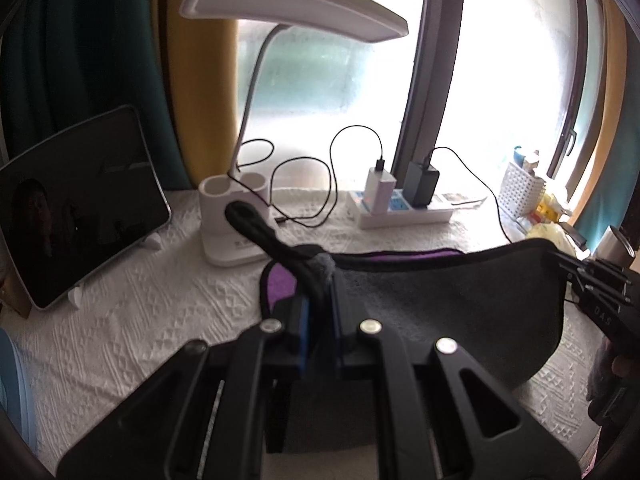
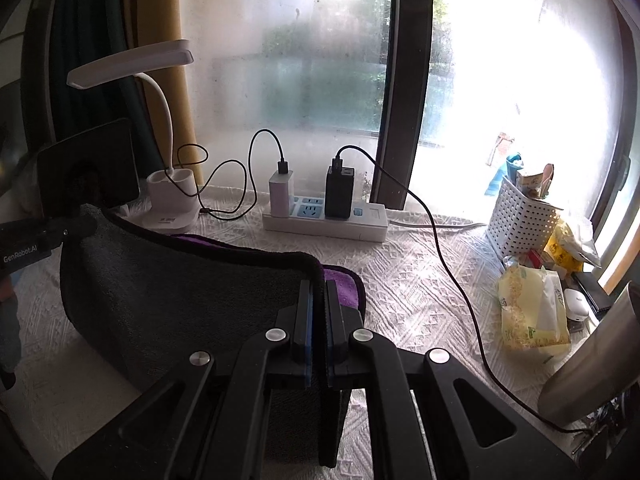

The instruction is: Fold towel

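A dark grey towel (image 1: 460, 312) with black trim and a purple underside hangs stretched between my two grippers above the white tablecloth. My left gripper (image 1: 320, 280) is shut on one corner, whose black hanging loop (image 1: 256, 224) sticks out past the fingers. My right gripper (image 2: 319, 284) is shut on the other top corner of the towel (image 2: 180, 300). In the left wrist view the right gripper (image 1: 564, 268) holds the towel's far right edge. In the right wrist view the left gripper (image 2: 76, 226) holds its far left edge. The towel sags between them, its lower part lying on the table.
A white desk lamp (image 1: 240, 216) and a tablet (image 1: 80, 204) on a stand are at the back left. A power strip (image 2: 324, 220) with chargers and cables sits by the window. A white basket (image 2: 524, 220), tissue pack (image 2: 532, 312) and metal cup (image 2: 592, 364) are on the right.
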### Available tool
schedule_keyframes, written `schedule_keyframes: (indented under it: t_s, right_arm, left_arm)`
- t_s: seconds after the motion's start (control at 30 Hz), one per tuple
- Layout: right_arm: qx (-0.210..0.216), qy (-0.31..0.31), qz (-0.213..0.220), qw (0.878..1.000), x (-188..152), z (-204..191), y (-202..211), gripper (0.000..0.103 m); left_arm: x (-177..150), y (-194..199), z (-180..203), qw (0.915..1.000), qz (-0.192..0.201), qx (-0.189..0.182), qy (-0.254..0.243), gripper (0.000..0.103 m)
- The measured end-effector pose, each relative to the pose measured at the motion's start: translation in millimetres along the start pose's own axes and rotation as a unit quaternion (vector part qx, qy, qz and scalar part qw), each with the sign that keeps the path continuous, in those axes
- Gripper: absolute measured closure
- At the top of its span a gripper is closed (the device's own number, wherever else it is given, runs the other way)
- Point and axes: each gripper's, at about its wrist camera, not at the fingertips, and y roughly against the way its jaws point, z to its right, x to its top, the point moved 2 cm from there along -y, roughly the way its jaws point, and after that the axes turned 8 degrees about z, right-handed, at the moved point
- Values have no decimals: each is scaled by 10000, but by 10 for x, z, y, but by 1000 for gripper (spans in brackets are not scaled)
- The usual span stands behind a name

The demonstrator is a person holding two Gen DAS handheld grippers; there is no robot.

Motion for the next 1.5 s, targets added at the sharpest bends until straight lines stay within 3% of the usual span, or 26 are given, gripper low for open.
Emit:
schedule_keyframes:
  t_s: [0.57,0.97,1.3,1.5]
  right_arm:
    - [-99,85,-336,9994,83,218,-886,98]
    - [-195,112,-848,9961,-125,281,-1413,98]
    - [-301,147,-1211,9921,-293,245,-1612,98]
    - [-320,176,-1309,9907,-306,243,-1644,98]
  left_arm:
    - [161,-867,-140,9998,-148,5,-102,94]
    - [-53,-1395,-240,9975,-692,106,-87,94]
    - [-211,-1660,-238,9918,-1239,274,-160,92]
    - [-183,-1653,-248,9918,-1234,302,-121,90]
